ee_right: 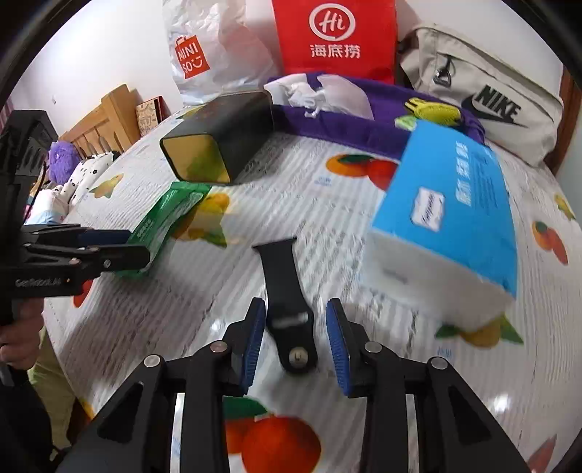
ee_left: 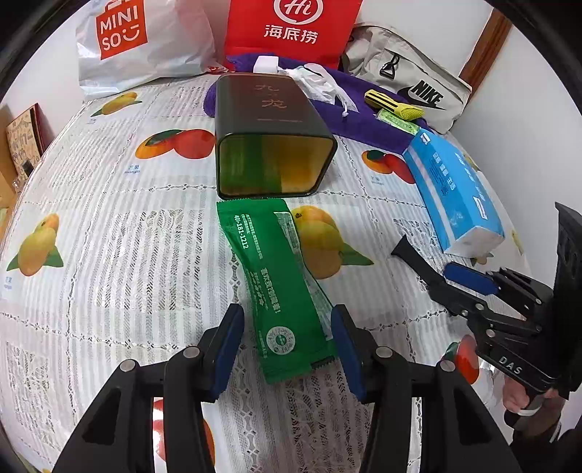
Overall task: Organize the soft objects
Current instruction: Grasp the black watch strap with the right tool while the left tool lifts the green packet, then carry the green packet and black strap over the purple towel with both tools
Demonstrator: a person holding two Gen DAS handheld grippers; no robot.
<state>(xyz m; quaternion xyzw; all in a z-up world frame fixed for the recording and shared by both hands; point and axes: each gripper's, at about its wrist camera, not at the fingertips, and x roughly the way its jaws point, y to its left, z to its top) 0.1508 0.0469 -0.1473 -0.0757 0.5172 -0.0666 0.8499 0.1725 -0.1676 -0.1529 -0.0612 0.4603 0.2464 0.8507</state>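
Note:
A green foil packet (ee_left: 276,287) lies flat on the fruit-print tablecloth (ee_left: 109,218). Its near end sits between the open jaws of my left gripper (ee_left: 287,345), which do not pinch it. Its far end reaches the mouth of a dark tin (ee_left: 269,134) lying on its side. A black watch strap (ee_right: 287,302) lies between the open jaws of my right gripper (ee_right: 294,334), untouched by the pads. The right gripper (ee_left: 469,280) also shows at the right of the left wrist view, the left gripper (ee_right: 109,243) at the left of the right wrist view beside the packet (ee_right: 163,214).
A blue tissue pack (ee_right: 451,214) lies right of the strap. Behind are a purple cloth (ee_left: 356,120) with white plastic and a yellow item, a red bag (ee_left: 291,29), a white Miniso bag (ee_left: 138,40) and a beige Nike bag (ee_right: 483,94). Plush toys (ee_right: 72,171) lie at far left.

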